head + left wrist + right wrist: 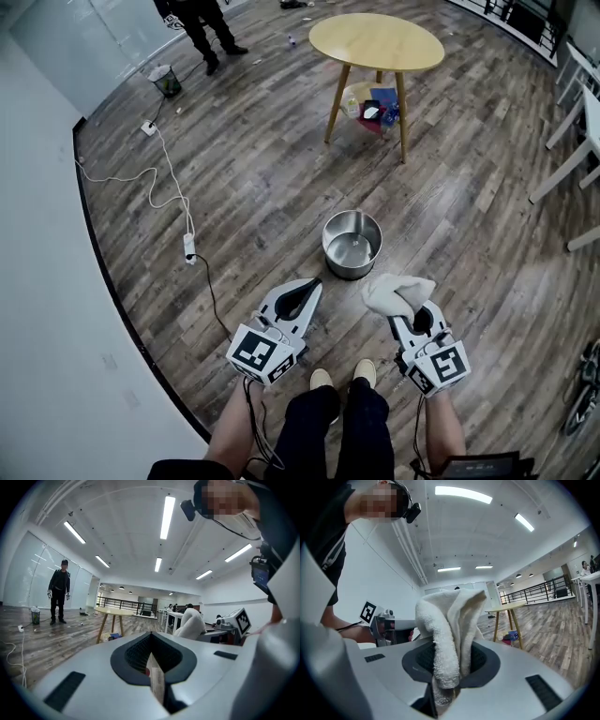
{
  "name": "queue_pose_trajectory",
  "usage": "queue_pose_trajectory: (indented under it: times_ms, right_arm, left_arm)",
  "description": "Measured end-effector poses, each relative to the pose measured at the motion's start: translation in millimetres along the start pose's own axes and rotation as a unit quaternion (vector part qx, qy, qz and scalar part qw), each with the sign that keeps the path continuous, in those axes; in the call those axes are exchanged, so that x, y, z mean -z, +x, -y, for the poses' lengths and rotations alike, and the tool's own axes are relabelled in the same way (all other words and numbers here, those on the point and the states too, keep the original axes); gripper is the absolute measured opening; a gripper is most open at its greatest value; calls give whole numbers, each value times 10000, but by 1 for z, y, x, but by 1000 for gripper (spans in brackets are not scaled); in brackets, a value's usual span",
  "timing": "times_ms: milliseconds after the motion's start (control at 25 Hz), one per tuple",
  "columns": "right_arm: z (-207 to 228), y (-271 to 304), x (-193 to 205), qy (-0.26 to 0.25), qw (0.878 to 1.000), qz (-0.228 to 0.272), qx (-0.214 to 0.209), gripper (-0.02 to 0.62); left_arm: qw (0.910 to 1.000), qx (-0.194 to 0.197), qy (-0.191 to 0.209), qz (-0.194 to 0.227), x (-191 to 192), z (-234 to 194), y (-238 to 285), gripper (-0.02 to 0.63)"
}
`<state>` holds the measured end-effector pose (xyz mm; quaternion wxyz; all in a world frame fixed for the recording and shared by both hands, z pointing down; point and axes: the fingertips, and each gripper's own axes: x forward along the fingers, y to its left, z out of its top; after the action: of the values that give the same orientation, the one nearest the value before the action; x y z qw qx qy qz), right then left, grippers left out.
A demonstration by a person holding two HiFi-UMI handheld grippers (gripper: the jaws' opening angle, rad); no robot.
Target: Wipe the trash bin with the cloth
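A round steel trash bin (352, 244) stands open-topped on the wooden floor in front of my feet. My right gripper (418, 320) is shut on a white terry cloth (396, 292), which bunches up over its jaws just below and to the right of the bin. The right gripper view shows the cloth (450, 634) folded upright between the jaws of the right gripper (446, 686). My left gripper (310, 286) is held below and left of the bin, apart from it, shut with nothing in it; its jaws meet in the left gripper view (154, 670).
A round wooden table (375, 42) stands farther back with colourful items (372, 105) beneath it. A person (202, 23) stands at the far left by a small wastebasket (167, 82). A cable and power strip (188, 247) lie along the left wall. White desks (572, 141) line the right.
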<state>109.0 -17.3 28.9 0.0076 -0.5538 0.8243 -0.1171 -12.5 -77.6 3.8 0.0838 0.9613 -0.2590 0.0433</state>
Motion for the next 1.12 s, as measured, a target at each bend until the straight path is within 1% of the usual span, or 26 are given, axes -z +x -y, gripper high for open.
queue_pose_trajectory:
  times_ms: [80, 320, 480, 640, 920, 1120]
  right_arm:
    - [-2, -10, -26, -88, 10000, -26, 20, 84]
    - [-21, -21, -98, -259, 9996, -53, 118, 84]
    - [-37, -28, -137, -316, 9994, -37, 138, 84]
    - [-46, -34, -170, -364, 9992, -78, 127, 84]
    - [-61, -42, -210, -413, 9990, -76, 164, 84]
    - [-74, -51, -228, -251, 9993, -190, 211, 84]
  left_arm:
    - [10000, 15, -8, -8, -22, 9, -5, 0]
    - [10000, 41, -26, 5, -96, 17, -24, 0]
    - [9999, 134, 71, -53, -130, 30, -33, 0]
    - [9998, 160, 12, -76, -159, 39, -41, 0]
    - [9999, 123, -18, -84, -195, 47, -63, 0]
    - [9998, 168, -11, -72, -220, 56, -72, 0]
